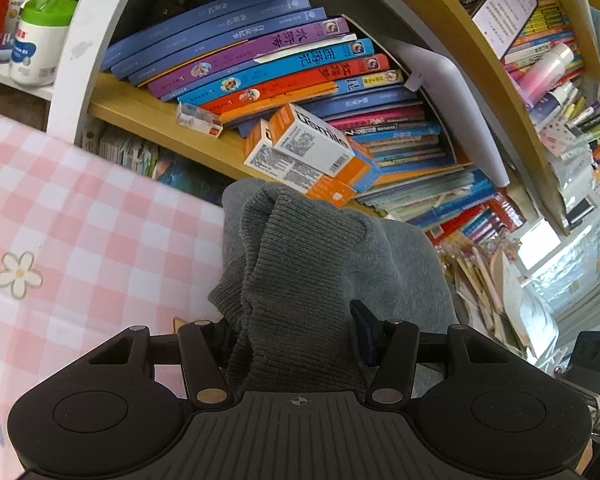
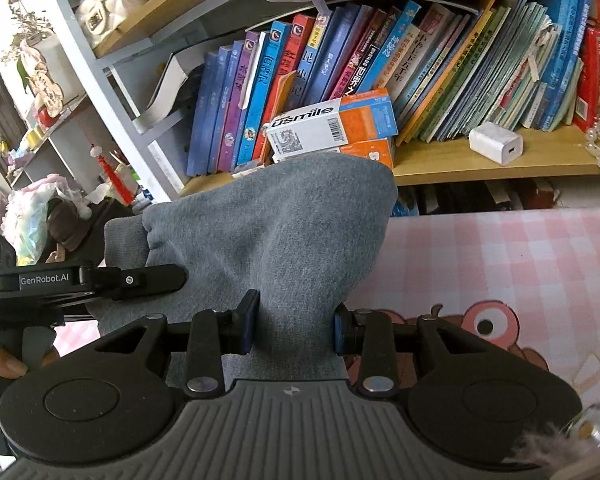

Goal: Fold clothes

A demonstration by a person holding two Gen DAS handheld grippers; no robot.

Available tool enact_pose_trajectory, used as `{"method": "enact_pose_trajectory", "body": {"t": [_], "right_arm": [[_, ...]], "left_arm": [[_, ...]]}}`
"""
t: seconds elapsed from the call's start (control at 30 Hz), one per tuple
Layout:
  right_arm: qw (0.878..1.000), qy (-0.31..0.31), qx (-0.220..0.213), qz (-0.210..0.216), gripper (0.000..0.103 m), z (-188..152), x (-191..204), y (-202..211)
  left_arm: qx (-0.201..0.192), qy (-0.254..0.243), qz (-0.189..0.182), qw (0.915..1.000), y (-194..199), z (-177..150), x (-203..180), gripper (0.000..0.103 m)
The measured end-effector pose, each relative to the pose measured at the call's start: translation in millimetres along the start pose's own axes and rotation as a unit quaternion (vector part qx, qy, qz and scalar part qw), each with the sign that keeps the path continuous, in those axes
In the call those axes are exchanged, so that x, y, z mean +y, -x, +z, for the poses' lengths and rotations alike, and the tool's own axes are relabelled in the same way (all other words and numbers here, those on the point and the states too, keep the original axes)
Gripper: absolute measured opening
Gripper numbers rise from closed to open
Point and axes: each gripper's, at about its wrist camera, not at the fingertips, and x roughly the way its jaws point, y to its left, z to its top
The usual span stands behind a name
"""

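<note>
A grey garment is held up off the pink checked table cover (image 1: pixel 80 240) by both grippers. My left gripper (image 1: pixel 296 332) is shut on its darker ribbed hem (image 1: pixel 296 264), which bunches between the fingers. My right gripper (image 2: pixel 296 326) is shut on the smooth grey fabric (image 2: pixel 276 232), which rises in a peak in front of the bookshelf. The left gripper (image 2: pixel 172 276) also shows in the right wrist view at the left, pinching the same garment.
A bookshelf full of books (image 2: pixel 340 72) stands just behind the table, with orange and white boxes (image 1: pixel 320 148) and a white charger (image 2: pixel 496 142) on its ledge. The pink cover with cartoon prints (image 2: pixel 500 280) lies below. Cluttered shelves (image 2: pixel 40 80) stand at the left.
</note>
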Motion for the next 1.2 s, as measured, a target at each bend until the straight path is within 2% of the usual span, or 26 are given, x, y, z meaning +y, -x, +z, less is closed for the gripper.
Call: {"method": "enact_pose_trajectory", "body": {"t": [0.37, 0.63, 0.73, 0.8, 0.9, 1.2], "right_arm": [[1.000, -0.013, 0.004, -0.005, 0.032, -0.2, -19.9, -30.3], [0.999, -0.049, 0.012, -0.002, 0.034, -9.9, -35.9, -39.1], [0.998, -0.059, 0.017, -0.003, 0.037, -11.4, -39.3, -40.5], [0.998, -0.062, 0.019, -0.009, 0.042, -11.5, -39.5, -40.5], [0.997, -0.066, 0.020, -0.017, 0.044, -11.8, -38.1, -38.4], [0.997, -0.057, 0.005, -0.044, 0.049, -17.5, -27.8, -16.4]], "left_arm": [[-0.003, 0.013, 0.023, 0.9996, -28.2, 0.8, 9.9, 0.053], [0.004, 0.012, 0.036, 0.9993, -36.7, -4.9, 15.0, 0.054], [0.008, 0.016, 0.043, 0.9989, -39.0, -5.2, 15.5, 0.061], [0.007, 0.025, 0.051, 0.9984, -38.2, -6.9, 16.7, 0.071], [0.000, 0.037, 0.066, 0.9972, -34.3, -11.2, 18.0, 0.077], [-0.018, 0.009, 0.084, 0.9962, -10.6, -23.1, 6.5, 0.078]]}}
